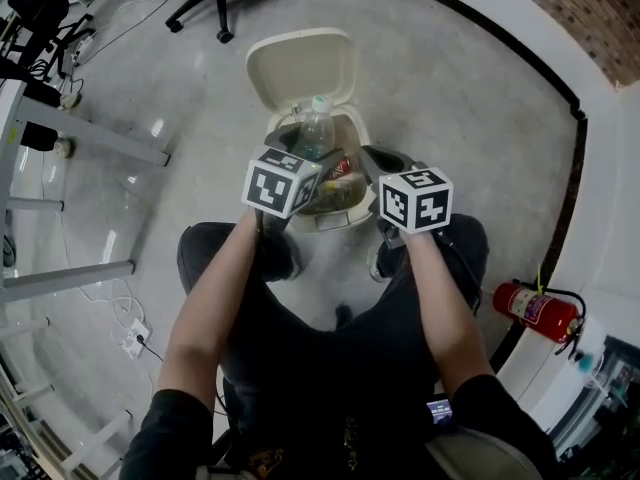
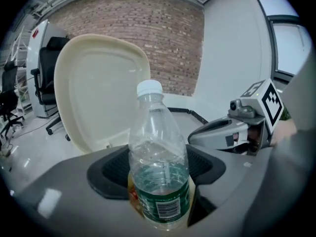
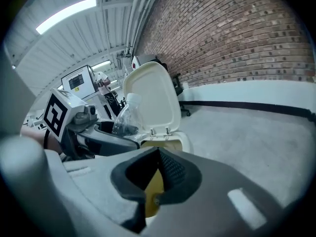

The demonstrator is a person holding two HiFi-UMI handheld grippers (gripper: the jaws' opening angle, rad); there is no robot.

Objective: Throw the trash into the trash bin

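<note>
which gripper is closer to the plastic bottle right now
Left. The left gripper is shut on the bottle, holding it over the open bin. The right gripper is off to the bottle's right, empty and not touching it.

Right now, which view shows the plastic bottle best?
The left gripper view: the bottle fills the centre, cap to label, gripped by the left tongs. The head view shows only its top, against the open trash bin. The right gripper view shows it small, left of centre.

1 bottle, 1 bin, 1 extinguisher
</note>
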